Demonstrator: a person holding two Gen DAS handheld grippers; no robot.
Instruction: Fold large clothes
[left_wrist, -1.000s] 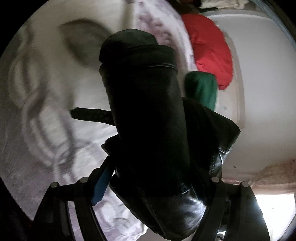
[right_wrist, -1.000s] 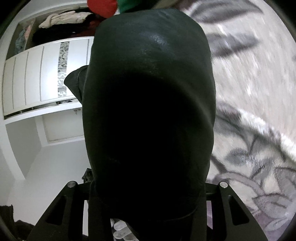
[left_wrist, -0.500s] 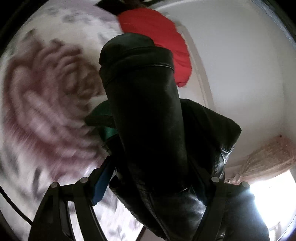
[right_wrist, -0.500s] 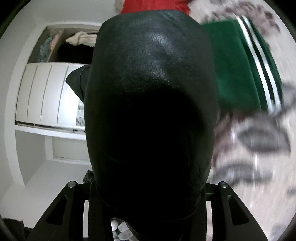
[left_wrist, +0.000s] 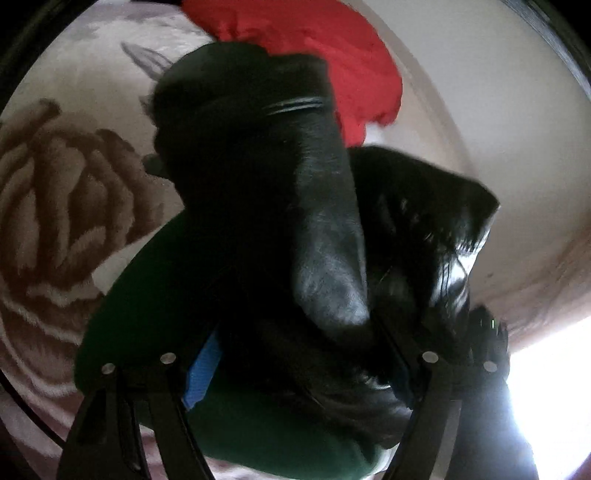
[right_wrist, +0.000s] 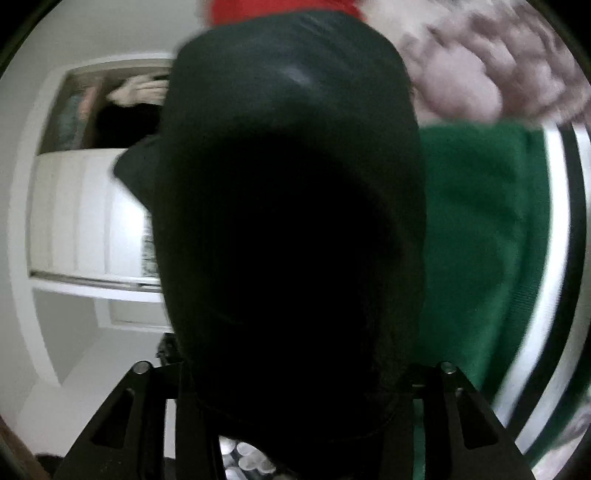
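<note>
I am holding a big black shiny leather jacket (left_wrist: 321, 236) up in the air, and it fills the middle of both of my views. My left tongs (left_wrist: 295, 354) are closed on a thick bunch of it, with the leather squeezed between the two black arms and a small blue pad (left_wrist: 203, 369) showing on the left one. My right tongs (right_wrist: 291, 373) have the jacket (right_wrist: 288, 221) bulging out between their arms too, so I think they are pinching it, but the tips are hidden behind the leather. Under the jacket lies a green knit top with white and black stripes (right_wrist: 480, 240), flat on a fuzzy pink blanket with big rose shapes (left_wrist: 66, 192). A red cloth lump (left_wrist: 332, 62) sits at the far end of the blanket. Far off on the left of my right view I see a white wardrobe with an open shelf of clothes (right_wrist: 81, 206). The jacket is thick and slippery, so it could slide out of one pair of tongs. It hides most of what I see, so I could set it down crooked, or bump and mess up the green top.
</note>
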